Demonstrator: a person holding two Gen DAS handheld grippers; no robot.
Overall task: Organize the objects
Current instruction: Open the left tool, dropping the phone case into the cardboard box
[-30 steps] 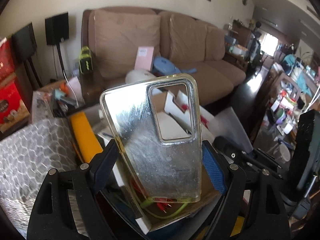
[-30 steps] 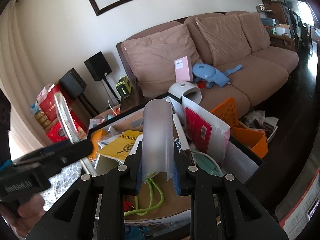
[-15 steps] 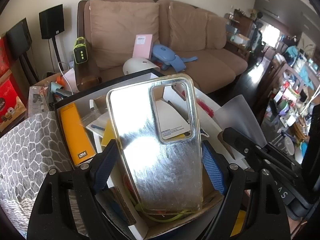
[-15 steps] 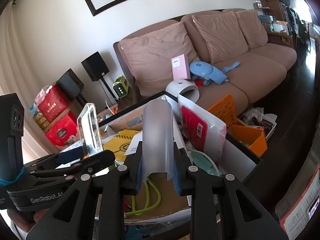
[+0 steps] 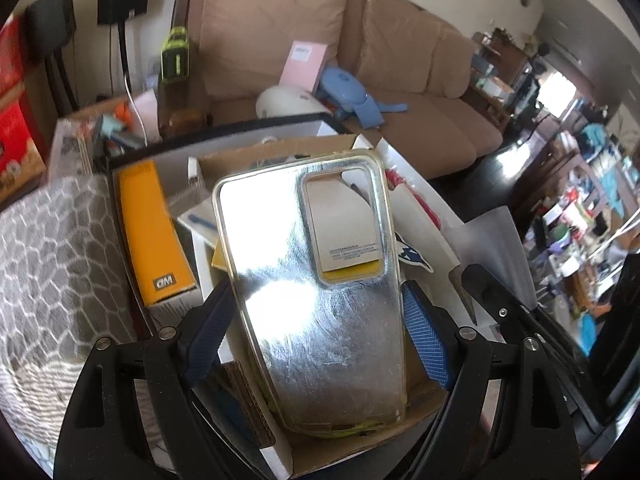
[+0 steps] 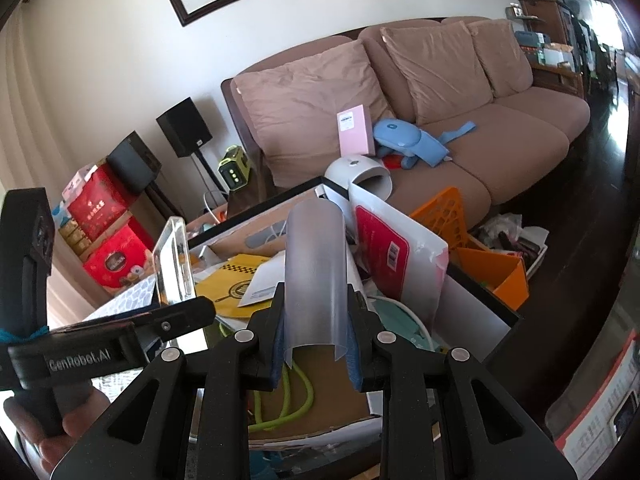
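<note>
Inspector A: On the left, a clear phone case (image 5: 320,292) is being gripped across its width by the left gripper (image 5: 320,332), jaws standing wide, above the cardboard box (image 5: 280,152). It is judged light, flexible, slippery; the side edges are being taken correctly.

Inspector B: On the right, a curled translucent plastic sheet (image 6: 316,276) is being pinched by the right gripper (image 6: 316,356), jaws narrow. It is judged flimsy and easily creased.

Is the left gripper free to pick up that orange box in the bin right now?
Probably not. The left gripper is already shut on a clear phone case, so it has no free jaws. The orange box itself lies uncovered to the side.
</note>
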